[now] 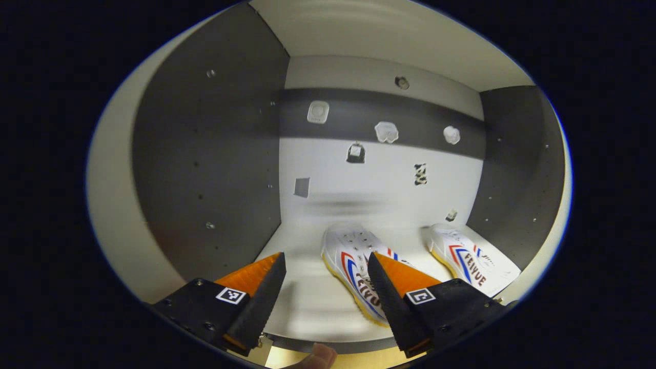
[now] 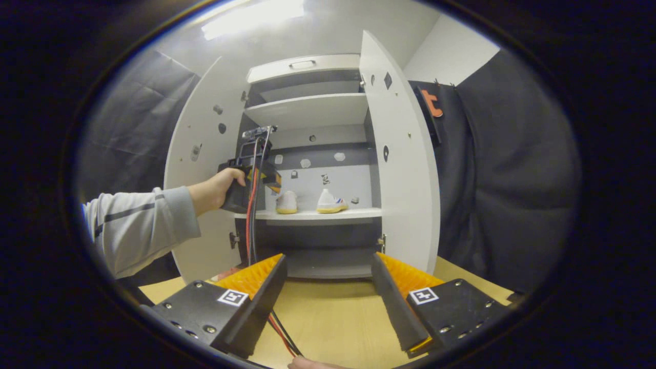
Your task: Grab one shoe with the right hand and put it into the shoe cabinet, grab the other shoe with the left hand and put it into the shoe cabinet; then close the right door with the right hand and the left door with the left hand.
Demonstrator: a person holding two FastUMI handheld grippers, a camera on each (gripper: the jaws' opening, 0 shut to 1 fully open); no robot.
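Note:
Two white shoes with red and blue stripes stand on the cabinet shelf (image 1: 307,302). The left shoe (image 1: 353,266) lies just ahead of my left gripper (image 1: 326,266), which is open and holds nothing; its right finger overlaps the shoe's heel side in the picture. The right shoe (image 1: 471,259) rests near the cabinet's right wall. In the right gripper view both shoes, one (image 2: 287,202) and the other (image 2: 330,201), sit side by side on the shelf (image 2: 318,215), and a hand holds the left gripper (image 2: 251,174) at the shelf's left end. My right gripper (image 2: 328,271) is open, back over the wooden table.
The cabinet's left door (image 2: 205,169) and right door (image 2: 405,164) stand wide open. An upper shelf (image 2: 307,110) sits above. A grey sleeve (image 2: 138,225) reaches in from the left, cables (image 2: 251,225) hang from the left gripper. Black cloth covers the walls at both sides.

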